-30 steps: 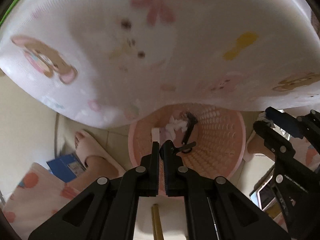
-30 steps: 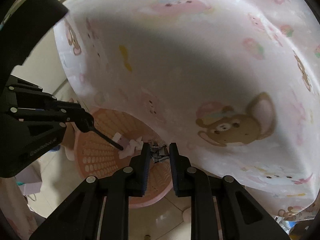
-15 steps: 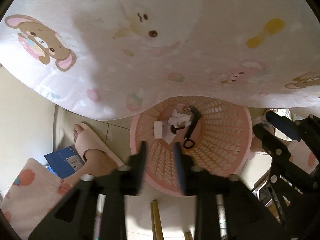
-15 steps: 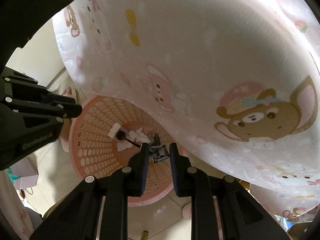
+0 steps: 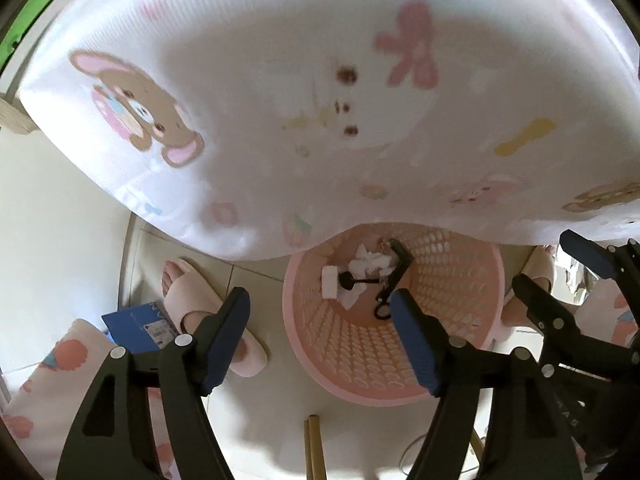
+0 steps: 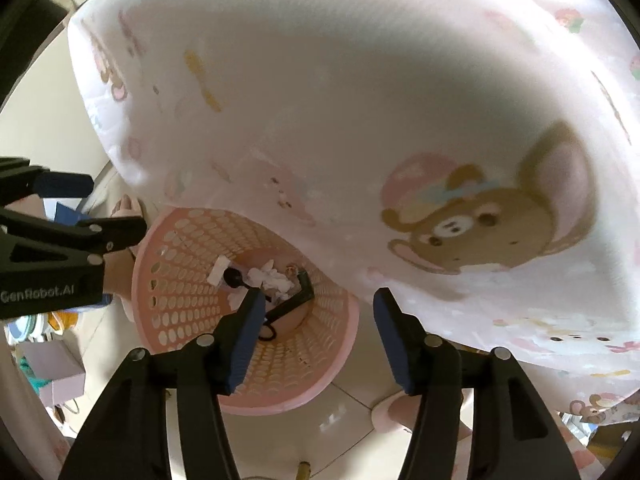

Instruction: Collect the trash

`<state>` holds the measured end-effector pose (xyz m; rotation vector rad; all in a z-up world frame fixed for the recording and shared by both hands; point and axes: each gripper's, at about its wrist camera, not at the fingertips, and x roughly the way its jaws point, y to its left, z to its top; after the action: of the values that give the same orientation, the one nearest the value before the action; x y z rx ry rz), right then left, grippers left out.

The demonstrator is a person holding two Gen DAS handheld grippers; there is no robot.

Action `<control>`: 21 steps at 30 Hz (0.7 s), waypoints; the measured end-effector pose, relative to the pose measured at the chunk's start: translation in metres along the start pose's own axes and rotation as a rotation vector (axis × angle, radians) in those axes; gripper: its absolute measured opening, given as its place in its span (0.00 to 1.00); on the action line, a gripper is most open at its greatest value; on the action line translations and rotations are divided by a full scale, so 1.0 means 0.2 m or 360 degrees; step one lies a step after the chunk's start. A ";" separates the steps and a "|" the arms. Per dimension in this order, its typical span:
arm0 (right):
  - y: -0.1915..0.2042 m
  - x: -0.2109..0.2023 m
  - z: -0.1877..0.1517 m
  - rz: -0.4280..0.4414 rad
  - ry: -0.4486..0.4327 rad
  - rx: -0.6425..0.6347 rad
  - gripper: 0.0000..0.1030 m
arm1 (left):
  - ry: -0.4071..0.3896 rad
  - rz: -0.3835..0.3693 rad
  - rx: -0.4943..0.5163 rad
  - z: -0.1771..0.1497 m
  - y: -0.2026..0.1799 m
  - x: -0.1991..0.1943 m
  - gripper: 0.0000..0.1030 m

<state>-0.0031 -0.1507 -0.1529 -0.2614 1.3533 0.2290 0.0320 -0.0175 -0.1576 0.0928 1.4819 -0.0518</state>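
Note:
A pink perforated basket (image 5: 460, 304) stands on the tiled floor under the table edge; it also shows in the right wrist view (image 6: 176, 292). Inside lie crumpled white tissue (image 5: 370, 262), a small white block (image 5: 330, 282), a black strap-like object (image 5: 394, 276) and a small black round-headed piece (image 5: 347, 280). My left gripper (image 5: 320, 300) is open and empty above the basket's near rim. My right gripper (image 6: 316, 300) is open and empty above the basket, to the right of the left one (image 6: 92, 236).
A tablecloth with cartoon bears (image 5: 320, 100) hangs over the upper view and covers the basket's far rim. A foot in a pink slipper (image 5: 200, 300) and a blue box (image 5: 136, 328) are left of the basket. Wooden sticks (image 5: 314, 448) lie on the floor near me.
Both grippers have opened. The black piece that the left one held and the small dark thing in the right one now lie in the basket.

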 end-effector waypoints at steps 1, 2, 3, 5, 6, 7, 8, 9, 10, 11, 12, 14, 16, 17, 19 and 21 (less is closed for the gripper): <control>-0.01 -0.03 0.00 0.0018 -0.0009 0.0019 0.57 | -0.0024 0.0004 0.0000 0.00 0.00 -0.02 0.69; -0.02 -0.07 0.01 0.0041 -0.0022 0.0034 0.57 | -0.0054 0.0012 0.0002 0.00 0.01 -0.05 0.69; -0.03 -0.10 0.01 0.0059 -0.0044 0.0048 0.57 | -0.0089 0.0021 0.0005 0.01 0.01 -0.08 0.69; -0.07 -0.20 0.01 0.0080 -0.0121 0.0100 0.57 | -0.0161 0.0029 0.0012 0.00 0.02 -0.16 0.69; -0.09 -0.25 0.01 0.0089 -0.0157 0.0123 0.57 | -0.0203 0.0030 0.0016 0.00 0.02 -0.20 0.69; -0.10 -0.29 0.01 0.0094 -0.0188 0.0132 0.57 | -0.0244 0.0032 0.0018 0.00 0.02 -0.24 0.70; -0.11 -0.33 0.01 0.0086 -0.0228 0.0136 0.57 | -0.0292 0.0038 0.0021 -0.01 0.02 -0.28 0.70; -0.12 -0.37 0.02 0.0067 -0.0274 0.0137 0.57 | -0.0340 0.0060 0.0034 -0.01 0.02 -0.33 0.70; -0.13 -0.43 0.02 0.0043 -0.0319 0.0143 0.57 | -0.0379 0.0081 0.0054 -0.02 0.02 -0.36 0.70; -0.14 -0.47 0.02 0.0037 -0.0353 0.0157 0.57 | -0.0422 0.0077 0.0065 -0.02 0.02 -0.41 0.70; -0.15 -0.53 0.02 0.0052 -0.0397 0.0177 0.57 | -0.0457 0.0041 0.0054 -0.02 0.02 -0.45 0.70; -0.18 -0.62 0.02 0.0049 -0.0458 0.0215 0.57 | -0.0506 -0.0070 0.0015 -0.02 0.04 -0.53 0.70; -0.21 -0.73 0.02 0.0047 -0.0526 0.0264 0.57 | -0.0592 -0.0097 -0.0012 -0.01 0.06 -0.61 0.70; -0.23 -0.76 0.01 0.0045 -0.0556 0.0283 0.58 | -0.0642 -0.0074 -0.0015 -0.02 0.06 -0.64 0.73; -0.26 -0.81 0.00 0.0028 -0.0601 0.0319 0.59 | -0.0736 -0.0014 -0.0002 -0.02 0.06 -0.71 0.80; -0.28 -0.84 -0.01 0.0003 -0.0643 0.0336 0.60 | -0.0806 0.0032 0.0026 -0.02 0.04 -0.75 0.85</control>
<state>-0.0211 -0.2066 0.0136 -0.0319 0.9674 0.1294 0.0160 -0.0118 -0.0093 0.0994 0.9746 -0.0656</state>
